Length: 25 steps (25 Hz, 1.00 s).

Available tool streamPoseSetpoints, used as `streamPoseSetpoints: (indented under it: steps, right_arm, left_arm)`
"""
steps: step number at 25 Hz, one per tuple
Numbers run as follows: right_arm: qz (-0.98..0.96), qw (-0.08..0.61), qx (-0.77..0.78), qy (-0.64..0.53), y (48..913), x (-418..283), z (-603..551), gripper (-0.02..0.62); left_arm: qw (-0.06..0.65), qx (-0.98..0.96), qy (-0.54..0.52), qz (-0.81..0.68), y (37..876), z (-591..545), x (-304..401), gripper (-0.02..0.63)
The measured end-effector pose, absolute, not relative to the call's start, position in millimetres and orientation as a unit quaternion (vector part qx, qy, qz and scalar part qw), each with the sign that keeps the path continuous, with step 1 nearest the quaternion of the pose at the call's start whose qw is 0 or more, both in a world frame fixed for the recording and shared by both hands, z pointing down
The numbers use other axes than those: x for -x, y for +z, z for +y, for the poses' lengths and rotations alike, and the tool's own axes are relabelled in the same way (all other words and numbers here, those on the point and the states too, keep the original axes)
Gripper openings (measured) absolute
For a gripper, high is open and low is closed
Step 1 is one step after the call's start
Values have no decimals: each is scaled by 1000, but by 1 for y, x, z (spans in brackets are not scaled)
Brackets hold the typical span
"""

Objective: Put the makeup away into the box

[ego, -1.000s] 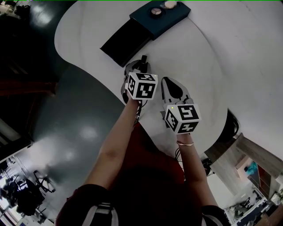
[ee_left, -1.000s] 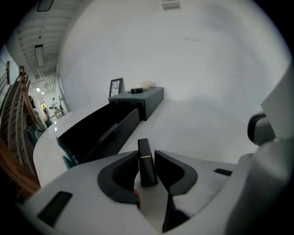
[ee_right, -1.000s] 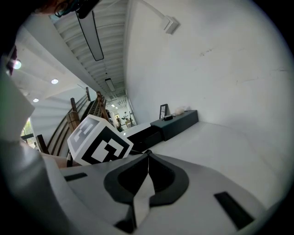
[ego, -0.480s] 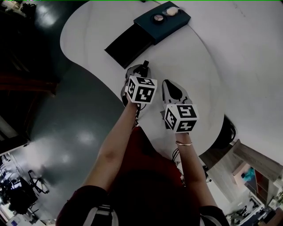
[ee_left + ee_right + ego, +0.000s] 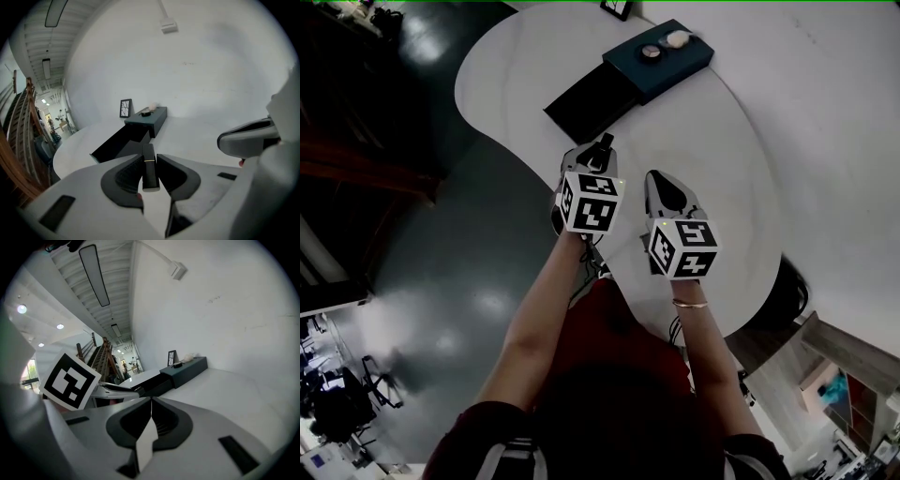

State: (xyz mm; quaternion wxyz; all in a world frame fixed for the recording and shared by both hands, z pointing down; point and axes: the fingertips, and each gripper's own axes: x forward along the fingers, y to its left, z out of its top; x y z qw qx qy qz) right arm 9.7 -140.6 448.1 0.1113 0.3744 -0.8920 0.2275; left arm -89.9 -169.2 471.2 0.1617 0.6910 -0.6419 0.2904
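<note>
while the drawer (image 5: 586, 98) stands open, two small items (image 5: 651, 52) top the box (image 5: 661, 77).

Over the white table (image 5: 741, 141), left gripper (image 5: 598, 150) — black stick (image 5: 605, 142) at its fingers (image 5: 578, 157) — beside right gripper (image 5: 657, 180); dark box (image 5: 670, 66) beyond.

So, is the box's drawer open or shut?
Open: the drawer is slid out of the box, its dark inside exposed.

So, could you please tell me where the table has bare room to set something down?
The white table is bare between the box and the right gripper, and between the open drawer and the table's curved edge. The box top is crowded: a compact and a puff sit there.
</note>
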Motion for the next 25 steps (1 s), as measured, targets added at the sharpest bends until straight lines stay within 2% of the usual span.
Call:
streamPoseSetpoints:
  steps: [10, 25]
  right_arm:
    - [-898, 110, -359, 229, 444, 7, -131, 15]
    - [-868, 124, -419, 236, 451, 57, -164, 15]
  left_arm:
    - [135, -694, 273, -652, 437, -155, 103, 110]
    - [132, -743, 266, -599, 439, -221, 141, 110]
